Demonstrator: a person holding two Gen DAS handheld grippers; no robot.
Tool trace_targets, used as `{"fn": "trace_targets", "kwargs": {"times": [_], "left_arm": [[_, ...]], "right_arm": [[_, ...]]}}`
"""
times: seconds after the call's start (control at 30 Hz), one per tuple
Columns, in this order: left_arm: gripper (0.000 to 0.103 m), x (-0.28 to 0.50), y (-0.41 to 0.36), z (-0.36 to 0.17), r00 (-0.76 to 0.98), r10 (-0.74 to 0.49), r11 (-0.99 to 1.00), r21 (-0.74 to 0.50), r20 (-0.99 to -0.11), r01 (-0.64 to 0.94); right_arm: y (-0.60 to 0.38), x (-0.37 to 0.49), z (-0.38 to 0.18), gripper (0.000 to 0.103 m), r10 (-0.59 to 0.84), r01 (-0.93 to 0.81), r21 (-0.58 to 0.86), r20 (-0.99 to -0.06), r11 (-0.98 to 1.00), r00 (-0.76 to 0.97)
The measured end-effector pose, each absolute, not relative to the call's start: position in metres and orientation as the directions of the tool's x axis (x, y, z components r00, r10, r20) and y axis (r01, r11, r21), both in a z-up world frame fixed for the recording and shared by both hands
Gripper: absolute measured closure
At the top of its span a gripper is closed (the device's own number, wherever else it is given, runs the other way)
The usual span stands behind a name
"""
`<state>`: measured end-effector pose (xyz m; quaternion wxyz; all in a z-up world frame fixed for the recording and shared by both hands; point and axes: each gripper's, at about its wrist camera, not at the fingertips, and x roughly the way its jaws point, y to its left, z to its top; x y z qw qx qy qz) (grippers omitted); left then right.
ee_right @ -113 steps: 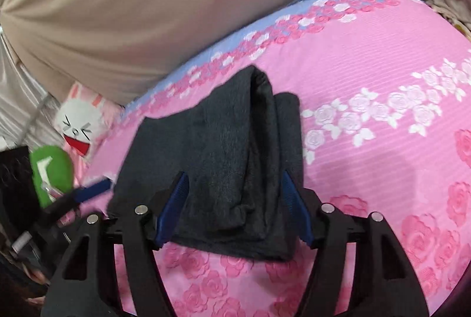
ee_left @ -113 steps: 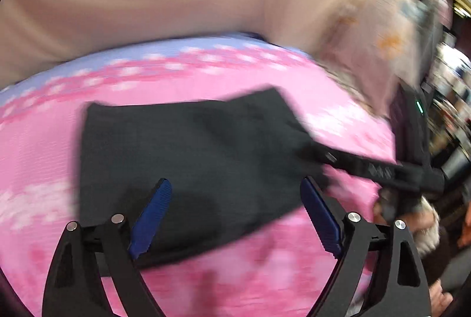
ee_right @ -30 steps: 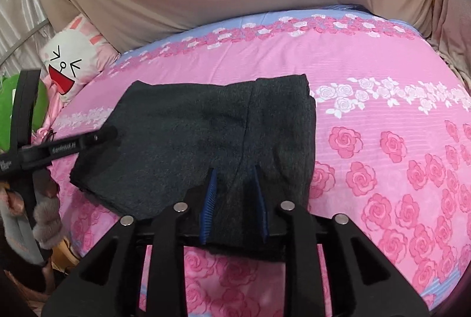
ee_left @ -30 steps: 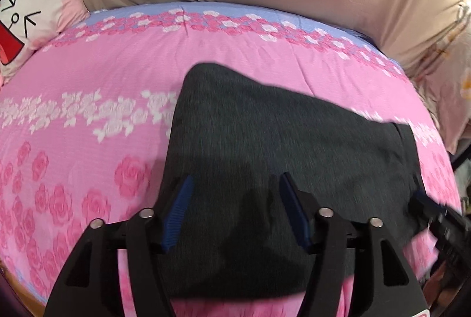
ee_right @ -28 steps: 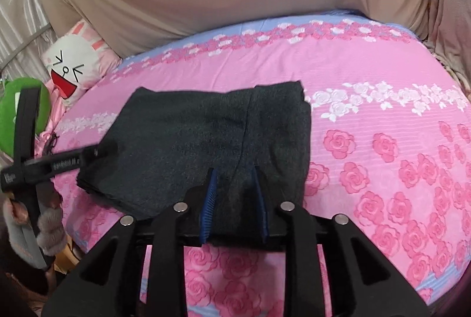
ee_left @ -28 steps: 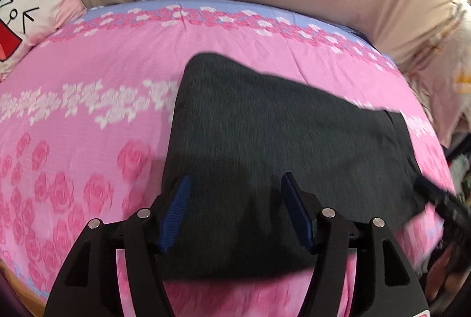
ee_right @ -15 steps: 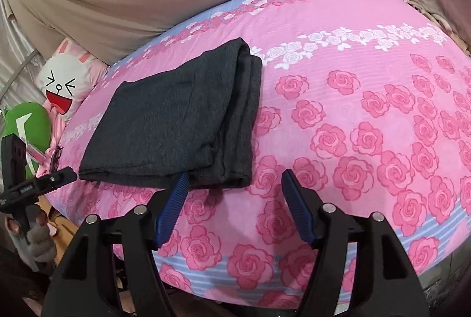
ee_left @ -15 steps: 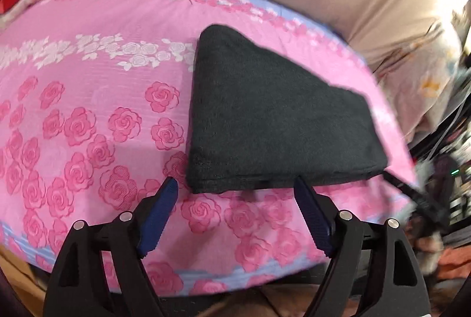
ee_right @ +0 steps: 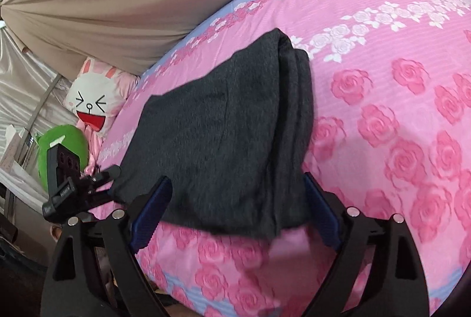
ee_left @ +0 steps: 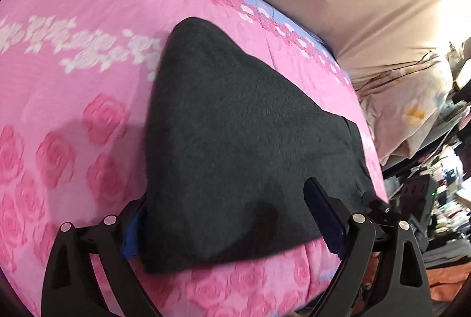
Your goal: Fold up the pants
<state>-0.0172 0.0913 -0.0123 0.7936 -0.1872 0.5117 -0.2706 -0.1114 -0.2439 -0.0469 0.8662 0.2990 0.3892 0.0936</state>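
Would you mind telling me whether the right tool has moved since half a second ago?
Yes. The right tool has advanced over the near edge of the folded pants; its jaws are opening astride that edge.

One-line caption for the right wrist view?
Right gripper, fingers opening, straddles the near edge of folded dark grey pants on a pink rose-print bedspread.

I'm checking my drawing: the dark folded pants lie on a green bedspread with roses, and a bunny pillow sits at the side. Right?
Not quite: the bedspread is pink, not green, as the right wrist view shows. The dark folded pants do lie on it, with the bunny pillow at the side.
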Motion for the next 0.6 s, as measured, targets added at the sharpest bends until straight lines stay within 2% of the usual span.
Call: {"fn": "trace_targets", "kwargs": {"times": [0.07, 0.13, 0.17, 0.27, 0.37, 0.47, 0.53, 0.6], "left_arm": [[0.012, -0.01, 0.085, -0.012, 0.325, -0.624, 0.781, -0.579, -0.711, 0.233], [0.031, -0.004, 0.082, -0.011, 0.33, -0.614, 0.788, -0.575, -0.717, 0.219], [0.061, -0.003, 0.082, -0.01, 0.342, -0.581, 0.813, -0.543, -0.738, 0.209], [0.082, -0.01, 0.096, 0.001, 0.355, -0.566, 0.823, -0.534, -0.745, 0.192], [0.082, -0.03, 0.112, 0.012, 0.318, -0.597, 0.802, -0.56, -0.736, 0.209], [0.08, -0.055, 0.111, 0.008, 0.264, -0.585, 0.81, -0.537, -0.767, 0.235], [0.073, -0.064, 0.111, -0.001, 0.25, -0.566, 0.823, -0.519, -0.786, 0.232], [0.057, -0.062, 0.112, -0.013, 0.253, -0.568, 0.823, -0.533, -0.784, 0.196]], "right_arm": [[-0.241, -0.099, -0.047, 0.028, 0.38, 0.081, 0.585, -0.619, 0.807, 0.687], [-0.238, -0.09, -0.048, 0.067, 0.361, 0.099, 0.567, -0.639, 0.818, 0.679], [-0.238, -0.089, -0.045, 0.068, 0.359, 0.098, 0.568, -0.635, 0.817, 0.684], [-0.235, -0.104, -0.031, 0.072, 0.359, 0.071, 0.558, -0.621, 0.827, 0.697], [-0.23, -0.13, -0.019, 0.072, 0.389, 0.036, 0.556, -0.625, 0.831, 0.677], [-0.229, -0.151, -0.026, 0.071, 0.4, 0.046, 0.549, -0.661, 0.834, 0.635], [-0.229, -0.157, -0.034, 0.068, 0.397, 0.063, 0.545, -0.679, 0.836, 0.618], [-0.234, -0.16, -0.043, 0.06, 0.407, 0.073, 0.562, -0.675, 0.824, 0.615]]}}
